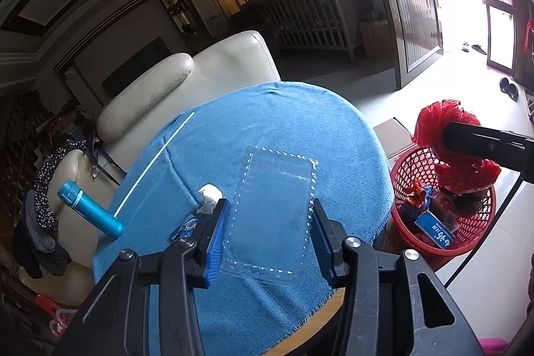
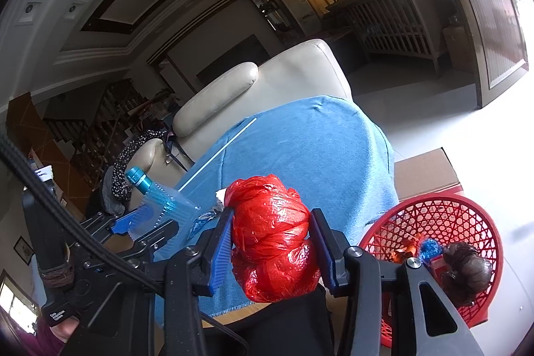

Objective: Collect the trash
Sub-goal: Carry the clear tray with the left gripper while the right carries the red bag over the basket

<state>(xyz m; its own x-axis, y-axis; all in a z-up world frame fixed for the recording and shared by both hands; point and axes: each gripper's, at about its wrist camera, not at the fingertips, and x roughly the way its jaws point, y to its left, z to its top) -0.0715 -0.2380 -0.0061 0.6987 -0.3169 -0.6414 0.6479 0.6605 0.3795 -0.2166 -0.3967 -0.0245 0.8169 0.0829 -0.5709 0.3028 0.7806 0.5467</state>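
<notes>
Both grippers clamped on trash.
The left gripper (image 1: pixel 268 237) holds a clear tray (image 1: pixel 272 216) over the blue-clothed tabletop (image 1: pixel 300 119); the right gripper (image 2: pixel 272 247) holds a red bag (image 2: pixel 272 239) beside the red basket (image 2: pixel 467 216) on the floor.

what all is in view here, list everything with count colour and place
clear plastic tray: 1, transparent, between the left gripper's fingers above the cloth
red plastic bag: 1, red, bunched between the right gripper's fingers
basket: 1, red mesh, on the floor right of the table, trash inside
tablecloth: 1, blue, over the round table
tissue wad: 1, white, on the cloth
wrapper: 1, blue, on the cloth
straw: 1, white, on the cloth
bottle: 1, teal, left table edge
armchair: 1, cream, behind the table
left gripper: 1, black, blue pads
right gripper: 1, black, blue pads
</notes>
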